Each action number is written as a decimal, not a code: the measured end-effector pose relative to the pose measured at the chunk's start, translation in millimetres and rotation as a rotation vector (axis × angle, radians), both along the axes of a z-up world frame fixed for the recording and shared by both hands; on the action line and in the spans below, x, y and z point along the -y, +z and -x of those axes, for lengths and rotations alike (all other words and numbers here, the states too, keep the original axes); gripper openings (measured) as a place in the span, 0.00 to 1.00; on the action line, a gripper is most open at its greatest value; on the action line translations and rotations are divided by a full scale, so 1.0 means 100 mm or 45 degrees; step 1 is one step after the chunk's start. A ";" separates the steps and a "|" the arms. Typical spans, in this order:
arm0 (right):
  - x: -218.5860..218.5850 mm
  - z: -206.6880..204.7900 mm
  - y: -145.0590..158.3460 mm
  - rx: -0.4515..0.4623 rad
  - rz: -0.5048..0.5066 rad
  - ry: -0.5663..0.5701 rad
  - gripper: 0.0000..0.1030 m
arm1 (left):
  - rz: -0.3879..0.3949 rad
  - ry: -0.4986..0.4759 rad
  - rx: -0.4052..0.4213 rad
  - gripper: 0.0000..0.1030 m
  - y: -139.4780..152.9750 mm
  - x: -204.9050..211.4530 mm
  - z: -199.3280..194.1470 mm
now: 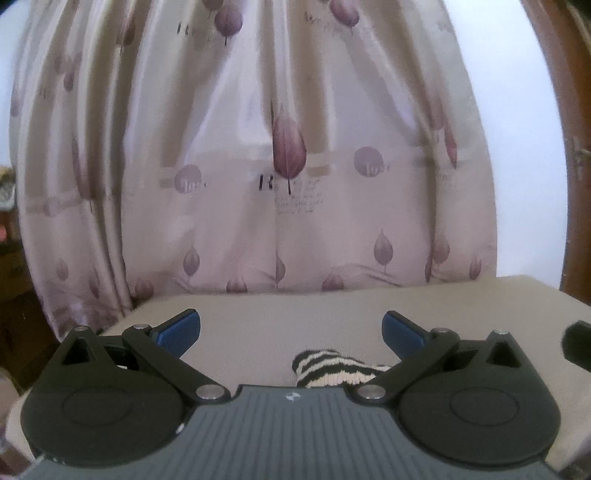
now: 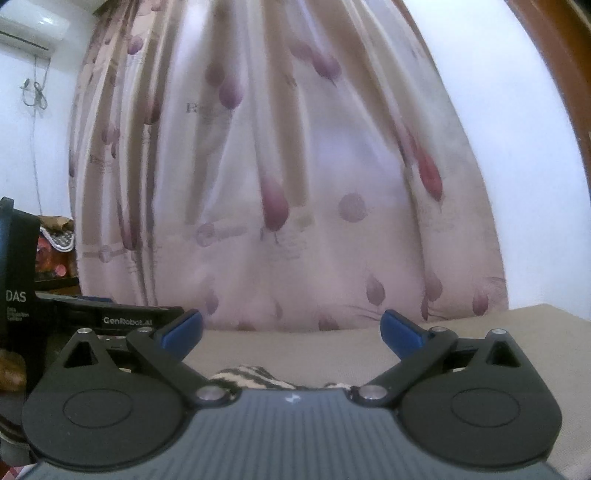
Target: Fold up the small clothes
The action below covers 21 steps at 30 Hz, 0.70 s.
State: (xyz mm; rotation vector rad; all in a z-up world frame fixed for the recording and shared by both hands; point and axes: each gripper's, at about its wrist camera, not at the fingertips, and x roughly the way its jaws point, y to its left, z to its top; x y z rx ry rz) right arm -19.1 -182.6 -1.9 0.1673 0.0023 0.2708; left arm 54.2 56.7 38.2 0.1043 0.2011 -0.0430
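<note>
A small black-and-cream striped garment (image 1: 332,369) lies on the beige table (image 1: 288,314), mostly hidden under the gripper body. My left gripper (image 1: 291,328) is open and empty, held above the table with the garment just below and between its fingers. In the right wrist view the striped garment (image 2: 251,374) peeks out just ahead of the gripper body. My right gripper (image 2: 291,328) is open and empty above it. The left gripper's black body (image 2: 22,288) shows at the left edge of the right wrist view.
A beige curtain with purple leaf prints (image 1: 288,166) hangs right behind the table's far edge. A brown wooden door frame (image 1: 569,147) stands at the right. An air conditioner (image 2: 33,26) is high on the left wall.
</note>
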 end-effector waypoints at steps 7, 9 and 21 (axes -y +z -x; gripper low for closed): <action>-0.05 0.01 0.01 -0.030 0.028 -0.006 1.00 | 0.041 -0.084 -0.053 1.00 0.04 0.03 0.03; -0.04 0.00 0.01 -0.037 0.021 -0.007 1.00 | 0.067 -0.087 -0.076 1.00 0.04 0.01 0.02; -0.08 -0.03 -0.01 -0.081 0.036 -0.038 1.00 | 0.108 -0.052 -0.135 1.00 -0.04 -0.08 -0.06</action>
